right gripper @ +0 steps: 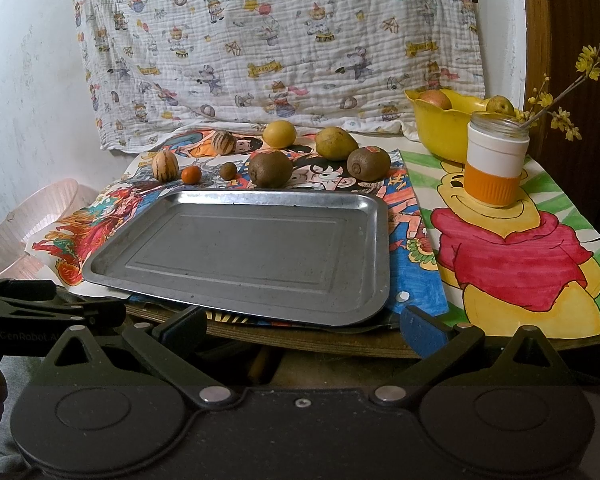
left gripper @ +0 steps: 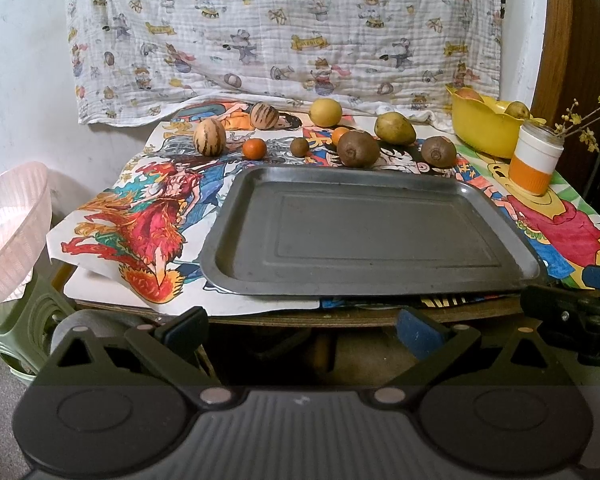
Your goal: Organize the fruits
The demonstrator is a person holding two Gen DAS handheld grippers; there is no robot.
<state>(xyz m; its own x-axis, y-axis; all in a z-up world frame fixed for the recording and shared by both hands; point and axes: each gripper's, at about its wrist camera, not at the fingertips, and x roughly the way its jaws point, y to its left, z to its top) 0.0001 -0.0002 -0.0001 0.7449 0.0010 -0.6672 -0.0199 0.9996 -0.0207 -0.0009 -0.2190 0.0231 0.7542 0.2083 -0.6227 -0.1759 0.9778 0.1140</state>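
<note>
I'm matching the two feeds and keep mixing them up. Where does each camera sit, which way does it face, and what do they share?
Left wrist: on the left gripper, low at the table's near edge, facing the metal tray and fruit row; own jaws open, right gripper at right edge.
Right wrist: on the right gripper, further right, facing the tray and orange cup; own jaws open, left gripper at left edge.
Shared: tray, fruit row, yellow bowl, cup, hanging cloth.
</note>
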